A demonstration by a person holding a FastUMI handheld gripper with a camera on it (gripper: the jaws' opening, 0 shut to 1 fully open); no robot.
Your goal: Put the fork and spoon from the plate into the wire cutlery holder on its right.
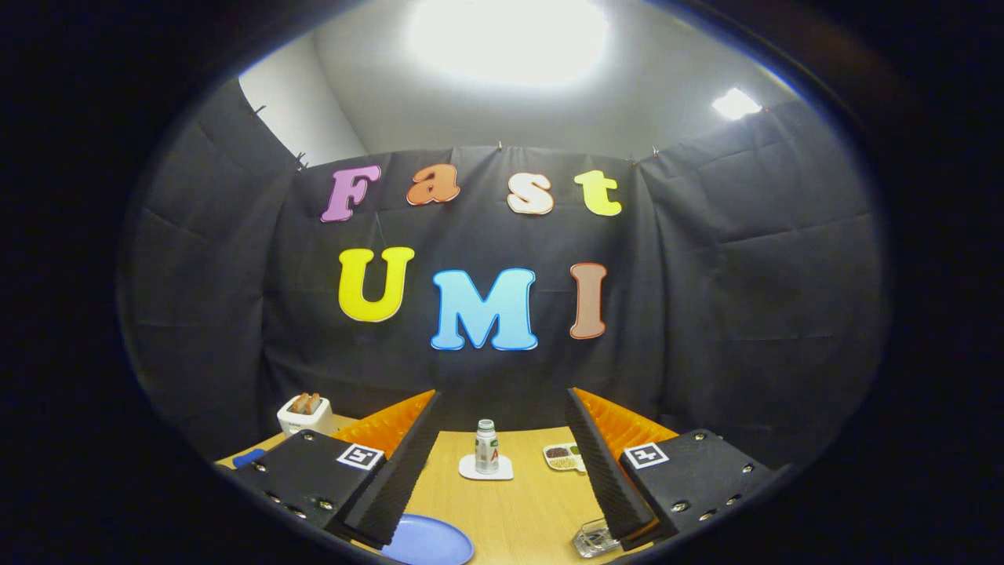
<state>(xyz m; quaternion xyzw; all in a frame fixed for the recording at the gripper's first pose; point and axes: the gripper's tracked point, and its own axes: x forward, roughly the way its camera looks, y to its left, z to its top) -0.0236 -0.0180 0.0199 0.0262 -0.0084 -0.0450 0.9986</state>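
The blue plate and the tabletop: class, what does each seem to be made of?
The blue plate, near the open tongs, looks like plastic: even matte colour, soft sheen, though glazed ceramic is possible. The tabletop looks like wood or wood-look laminate: pale tan, smooth, faint grain.

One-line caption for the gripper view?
Open gripper hovers above the table; blue plate near its fingers, small bottle beyond.
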